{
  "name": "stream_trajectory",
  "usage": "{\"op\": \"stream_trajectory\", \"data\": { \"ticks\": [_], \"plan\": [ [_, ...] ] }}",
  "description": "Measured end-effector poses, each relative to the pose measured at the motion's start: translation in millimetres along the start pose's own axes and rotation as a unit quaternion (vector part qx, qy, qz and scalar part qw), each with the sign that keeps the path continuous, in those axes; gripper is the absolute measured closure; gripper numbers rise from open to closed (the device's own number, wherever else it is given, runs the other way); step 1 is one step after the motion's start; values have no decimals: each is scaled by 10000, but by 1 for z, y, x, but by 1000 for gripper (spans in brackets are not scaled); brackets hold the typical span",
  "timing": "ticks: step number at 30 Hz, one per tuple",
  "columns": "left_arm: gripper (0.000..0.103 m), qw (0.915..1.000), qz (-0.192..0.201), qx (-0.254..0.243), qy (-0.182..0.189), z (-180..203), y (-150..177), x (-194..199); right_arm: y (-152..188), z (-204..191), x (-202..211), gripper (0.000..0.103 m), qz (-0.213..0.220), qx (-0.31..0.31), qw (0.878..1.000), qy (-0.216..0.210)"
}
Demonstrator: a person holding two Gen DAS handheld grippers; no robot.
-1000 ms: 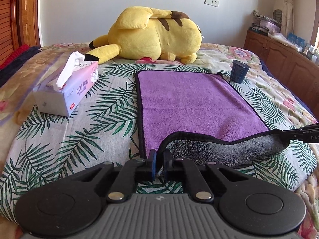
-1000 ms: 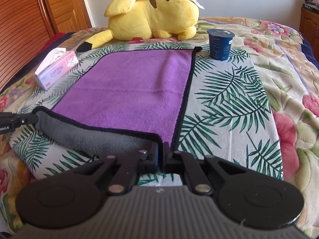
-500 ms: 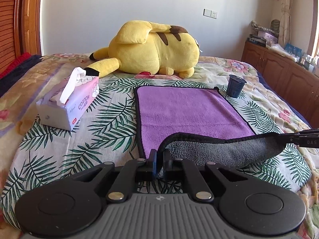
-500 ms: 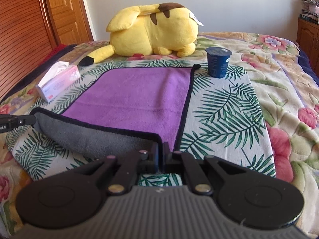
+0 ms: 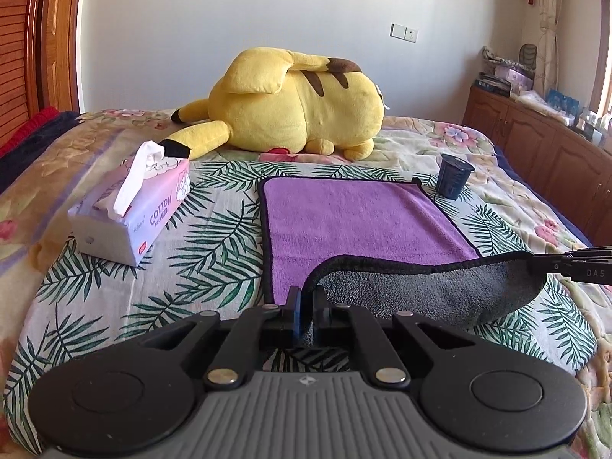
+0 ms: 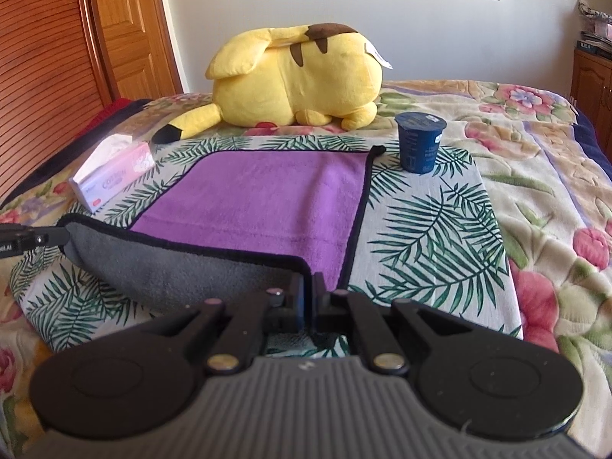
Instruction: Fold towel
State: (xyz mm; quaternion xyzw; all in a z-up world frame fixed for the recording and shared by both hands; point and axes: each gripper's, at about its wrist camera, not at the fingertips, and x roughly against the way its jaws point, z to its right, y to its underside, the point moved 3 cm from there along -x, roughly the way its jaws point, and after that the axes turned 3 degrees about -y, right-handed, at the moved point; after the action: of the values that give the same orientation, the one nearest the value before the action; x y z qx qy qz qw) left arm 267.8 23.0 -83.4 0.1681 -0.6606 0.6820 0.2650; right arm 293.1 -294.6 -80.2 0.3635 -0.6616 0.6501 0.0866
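Observation:
A purple towel [image 5: 359, 222] with black trim and a grey underside lies on the palm-leaf bedspread; it also shows in the right wrist view [image 6: 267, 199]. My left gripper [image 5: 306, 306] is shut on the towel's near left corner. My right gripper [image 6: 309, 298] is shut on the near right corner. Both corners are lifted, so the near edge hangs between them with the grey underside [image 5: 440, 290] facing me. The right gripper's tip shows at the right of the left wrist view [image 5: 566, 264], the left gripper's tip at the left of the right wrist view [image 6: 34, 239].
A yellow plush toy [image 5: 298, 107] lies beyond the towel's far edge. A tissue pack [image 5: 134, 210] sits to the left. A dark blue cup [image 6: 420, 141] stands by the far right corner. Wooden cabinets [image 5: 535, 145] line the right side.
Both grippers have risen and carried the near edge of the towel up and a little toward the far side; more of the grey underside shows.

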Motion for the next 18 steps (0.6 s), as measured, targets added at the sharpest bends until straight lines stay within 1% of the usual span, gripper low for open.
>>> {"op": "stream_trajectory", "data": {
  "ticks": [13, 18],
  "plan": [
    [103, 10000, 14, -42, -33, 0, -21, -18, -18, 2, -5, 99, 328, 124, 9994, -36],
    [103, 9999, 22, -169, 7, 4, -29, -25, -26, 2, -8, 99, 400, 258, 9989, -25]
  ]
}}
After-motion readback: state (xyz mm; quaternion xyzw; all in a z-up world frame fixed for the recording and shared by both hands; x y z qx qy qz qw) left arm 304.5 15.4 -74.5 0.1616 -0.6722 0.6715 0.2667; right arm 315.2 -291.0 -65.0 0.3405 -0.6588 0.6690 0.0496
